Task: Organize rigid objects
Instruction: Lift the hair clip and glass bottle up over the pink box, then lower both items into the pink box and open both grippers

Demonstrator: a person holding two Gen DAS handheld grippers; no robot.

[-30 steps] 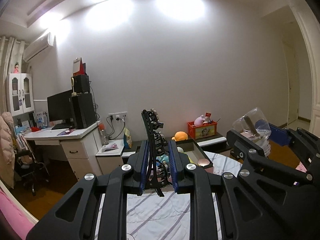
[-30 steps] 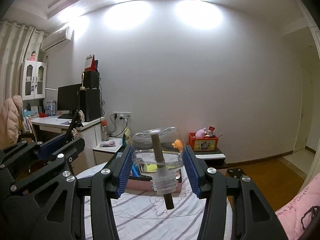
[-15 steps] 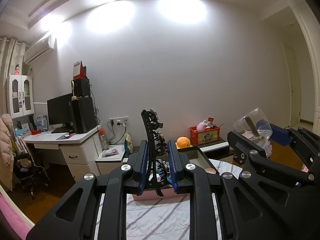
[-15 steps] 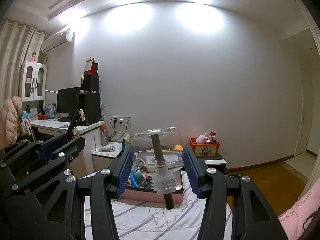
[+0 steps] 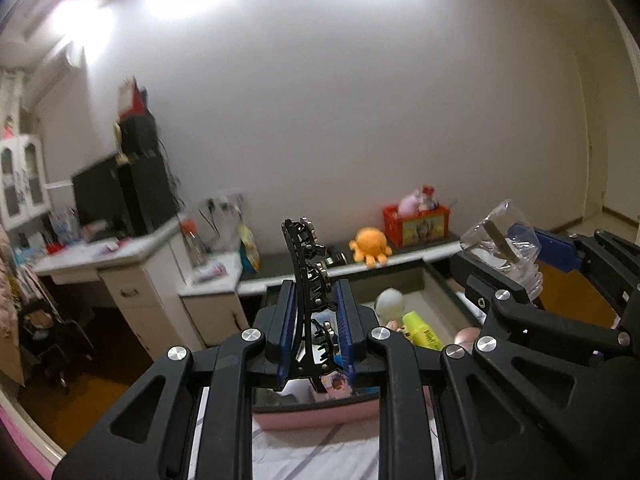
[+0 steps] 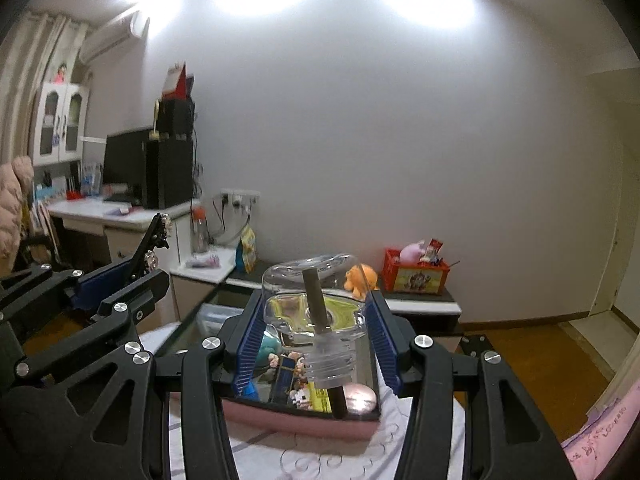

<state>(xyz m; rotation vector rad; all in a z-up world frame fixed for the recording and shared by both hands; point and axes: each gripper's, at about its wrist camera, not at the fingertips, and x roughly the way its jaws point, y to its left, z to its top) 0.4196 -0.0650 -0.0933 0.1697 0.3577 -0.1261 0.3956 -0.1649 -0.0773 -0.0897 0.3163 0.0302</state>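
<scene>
My left gripper (image 5: 313,320) is shut on a black toothed hair clip (image 5: 307,276) that stands upright between the blue pads. My right gripper (image 6: 316,332) is shut on a clear plastic bottle (image 6: 314,312), held neck down with a brown stick through it. Both hover just above the near edge of a pink storage box (image 6: 300,416) on the striped cloth. The box holds several small items, among them a yellow tube (image 5: 422,330) and a pale ball (image 5: 390,300). The right gripper with the bottle (image 5: 500,244) shows at the right of the left wrist view.
A white cloth with grey stripes (image 6: 280,452) covers the table under the box. Behind stand a low white shelf with an orange plush octopus (image 5: 370,248) and a red toy crate (image 5: 416,226). A desk with a monitor (image 5: 108,200) stands at the left.
Both grippers have tilted down and moved forward toward the pink box, which now fills more of each view. Both grips are unchanged.
</scene>
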